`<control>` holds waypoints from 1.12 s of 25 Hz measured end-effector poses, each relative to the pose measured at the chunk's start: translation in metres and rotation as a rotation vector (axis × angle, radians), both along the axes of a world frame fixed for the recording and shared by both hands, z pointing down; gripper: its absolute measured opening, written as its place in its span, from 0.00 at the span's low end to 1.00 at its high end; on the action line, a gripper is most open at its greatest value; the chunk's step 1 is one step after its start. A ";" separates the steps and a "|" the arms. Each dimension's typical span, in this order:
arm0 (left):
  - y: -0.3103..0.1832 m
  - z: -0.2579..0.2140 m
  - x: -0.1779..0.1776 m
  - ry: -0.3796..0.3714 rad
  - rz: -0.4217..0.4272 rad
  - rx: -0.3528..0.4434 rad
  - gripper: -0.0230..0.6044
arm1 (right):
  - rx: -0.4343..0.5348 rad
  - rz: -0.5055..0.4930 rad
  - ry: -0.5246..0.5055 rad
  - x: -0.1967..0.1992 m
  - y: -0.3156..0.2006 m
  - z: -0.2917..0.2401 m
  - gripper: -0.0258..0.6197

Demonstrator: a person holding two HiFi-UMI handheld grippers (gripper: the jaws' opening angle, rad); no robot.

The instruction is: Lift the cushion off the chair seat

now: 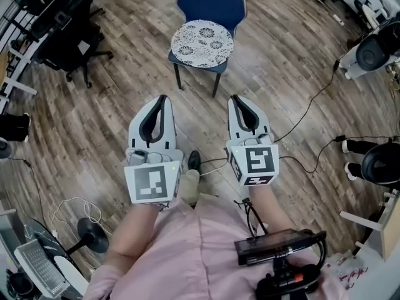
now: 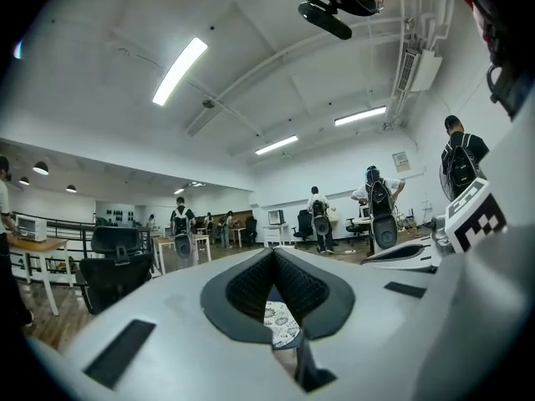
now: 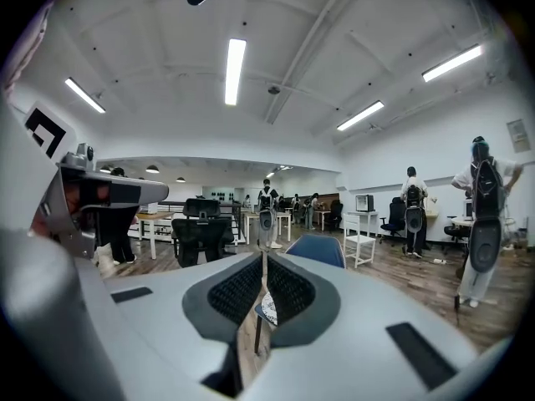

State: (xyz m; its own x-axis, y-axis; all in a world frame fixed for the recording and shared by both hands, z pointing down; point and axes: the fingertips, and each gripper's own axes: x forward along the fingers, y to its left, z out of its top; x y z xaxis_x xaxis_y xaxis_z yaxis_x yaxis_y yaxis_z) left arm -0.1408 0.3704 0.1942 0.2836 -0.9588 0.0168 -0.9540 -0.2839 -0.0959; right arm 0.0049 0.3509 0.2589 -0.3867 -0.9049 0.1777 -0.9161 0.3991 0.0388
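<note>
One blue chair is counted, and one round patterned cushion is counted on its seat. Two grippers are tallied now: the left gripper and the right gripper. Two marker cubes are logged, one on each gripper. One black office chair is marked at the upper left of the head view. One white chair is picked out in the right gripper view, and four long ceiling light strips are counted overhead there.
</note>
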 end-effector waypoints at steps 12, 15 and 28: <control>-0.151 -0.031 -0.039 0.006 0.072 0.089 0.05 | 0.072 0.072 0.015 -0.029 -0.143 -0.033 0.15; -0.175 -0.027 -0.034 0.009 0.080 0.077 0.05 | 0.065 0.082 0.021 -0.024 -0.165 -0.031 0.16; -0.314 0.027 0.019 -0.035 0.117 -0.037 0.05 | -0.051 0.137 0.000 0.035 -0.298 0.028 0.16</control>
